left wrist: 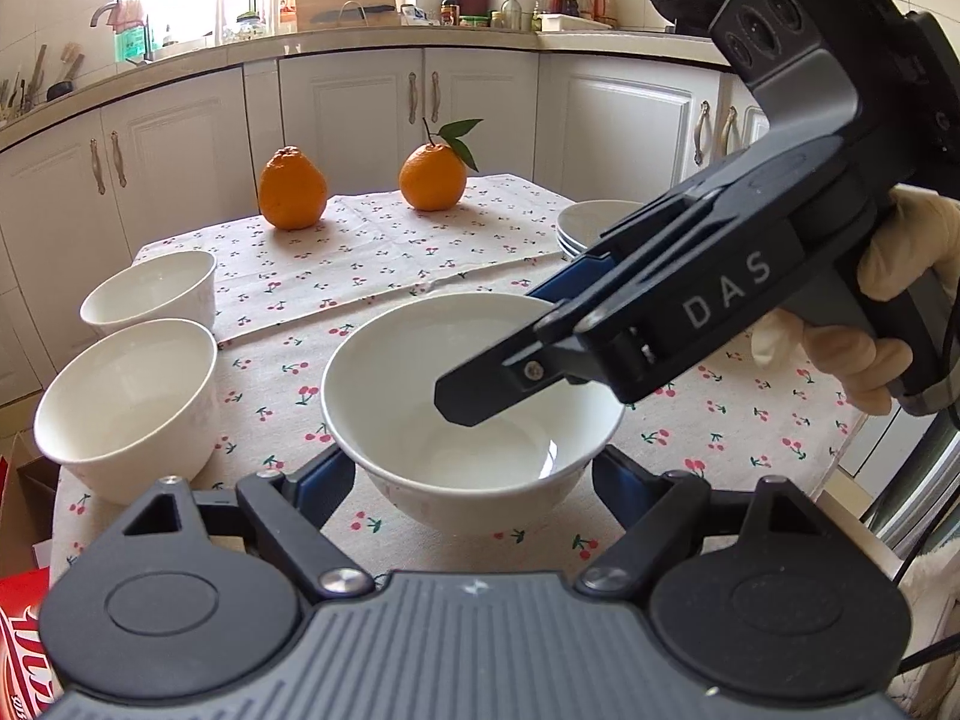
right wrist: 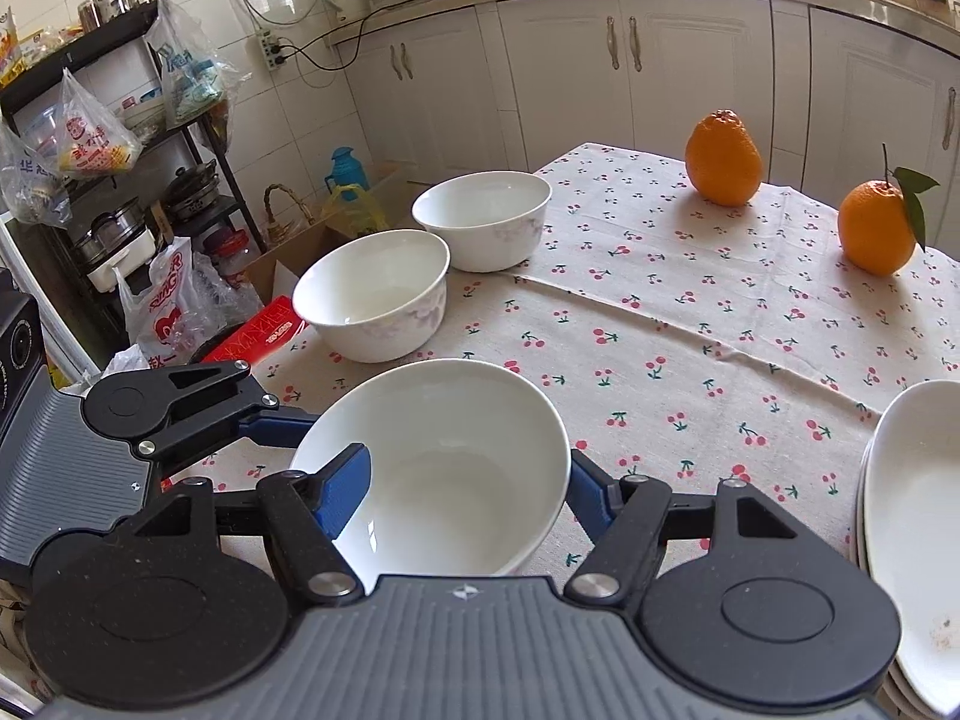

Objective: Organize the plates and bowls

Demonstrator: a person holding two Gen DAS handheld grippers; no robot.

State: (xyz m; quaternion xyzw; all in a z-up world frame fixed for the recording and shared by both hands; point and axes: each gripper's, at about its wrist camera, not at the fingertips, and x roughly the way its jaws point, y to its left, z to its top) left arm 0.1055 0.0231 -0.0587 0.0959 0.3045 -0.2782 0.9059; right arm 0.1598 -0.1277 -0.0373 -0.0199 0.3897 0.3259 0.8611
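A white bowl (left wrist: 474, 414) (right wrist: 438, 468) is near the front of the cherry-print tablecloth, and both grippers hold it. My left gripper (left wrist: 465, 474) clamps it from outside, a blue pad on each flank. My right gripper (right wrist: 465, 492) is shut on the bowl's wall, with one finger (right wrist: 345, 492) inside and the other outside the rim. In the left wrist view the right gripper (left wrist: 504, 354) reaches in from the right, held by a gloved hand. Two more white bowls (left wrist: 129, 402) (left wrist: 153, 294) stand at the table's left edge. A stack of white plates (left wrist: 591, 225) (right wrist: 918, 510) sits on the right.
Two oranges (left wrist: 293, 189) (left wrist: 433, 174) rest at the far side of the table (left wrist: 384, 252). White kitchen cabinets (left wrist: 348, 102) run behind it. Bags, a shelf with pots (right wrist: 120, 210) and boxes crowd the floor left of the table.
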